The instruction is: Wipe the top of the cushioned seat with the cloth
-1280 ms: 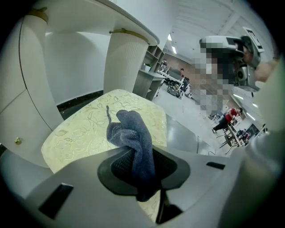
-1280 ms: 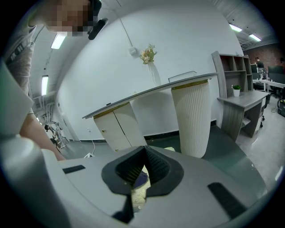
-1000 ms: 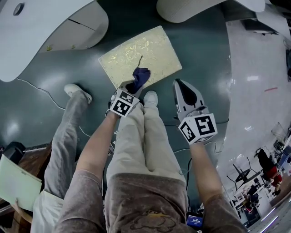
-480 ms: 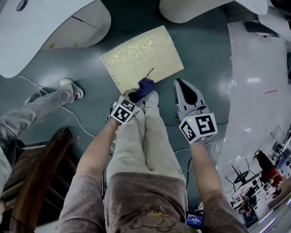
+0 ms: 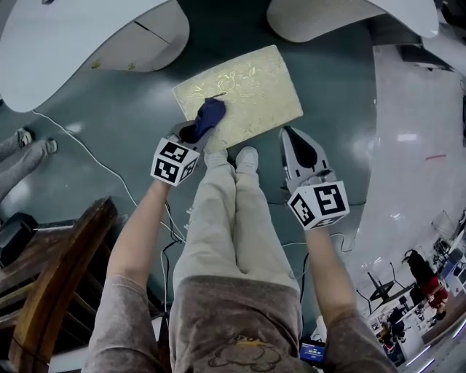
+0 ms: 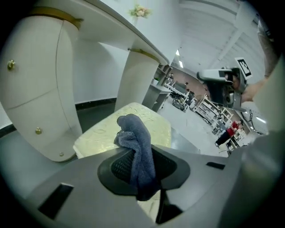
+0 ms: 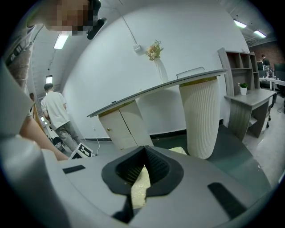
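Head view: the cushioned seat (image 5: 247, 84) lies as a tilted gold rectangle on the dark floor (image 5: 131, 131). The left gripper (image 5: 198, 130) is clenched on a dark blue cloth (image 5: 210, 114), and the cloth presses on the seat's top close to its near left corner. From there the bare cushion stretches away to the far and right edges, with nothing lying on it. The right gripper (image 5: 293, 138) hangs over the floor just beside the seat's near right corner. Its jaws are pressed together with nothing between them, and a strip of cushion shows past them in the right gripper view.

The person's shoes (image 5: 246, 156) stand against the seat's near edge, between the two grippers. A white cabinet (image 5: 135, 47) under a curved counter crowds the seat's far left side, and a ribbed white pedestal (image 5: 328, 16) stands beyond its far right corner. A white cable (image 5: 84, 149) trails over the floor to the left, where another person's feet (image 5: 25, 140) show at the edge. A wooden chair (image 5: 54, 288) stands near the person's left side.
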The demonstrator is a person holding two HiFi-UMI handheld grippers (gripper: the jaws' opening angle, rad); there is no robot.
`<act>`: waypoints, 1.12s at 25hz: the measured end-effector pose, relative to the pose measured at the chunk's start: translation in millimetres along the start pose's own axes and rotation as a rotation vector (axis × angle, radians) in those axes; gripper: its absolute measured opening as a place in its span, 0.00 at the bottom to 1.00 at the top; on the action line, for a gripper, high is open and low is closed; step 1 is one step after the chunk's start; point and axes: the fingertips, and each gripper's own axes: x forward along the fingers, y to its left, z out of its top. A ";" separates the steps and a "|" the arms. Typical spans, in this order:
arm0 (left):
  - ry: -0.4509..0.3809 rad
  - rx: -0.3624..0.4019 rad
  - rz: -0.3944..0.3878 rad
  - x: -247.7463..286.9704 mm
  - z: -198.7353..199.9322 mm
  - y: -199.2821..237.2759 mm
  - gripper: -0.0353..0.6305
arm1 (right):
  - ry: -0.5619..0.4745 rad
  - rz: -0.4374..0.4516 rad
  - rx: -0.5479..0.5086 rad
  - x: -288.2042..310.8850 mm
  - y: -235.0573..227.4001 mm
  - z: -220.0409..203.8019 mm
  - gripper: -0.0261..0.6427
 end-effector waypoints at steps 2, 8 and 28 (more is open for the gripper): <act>-0.025 -0.006 0.054 -7.4 6.4 25.5 0.19 | 0.006 0.007 -0.003 3.3 3.4 -2.2 0.05; -0.038 -0.033 0.190 -18.6 18.8 92.3 0.19 | 0.024 0.020 -0.011 10.8 9.4 -2.1 0.05; 0.065 -0.081 0.268 9.9 13.8 167.8 0.19 | 0.064 0.035 -0.031 40.3 10.3 1.7 0.05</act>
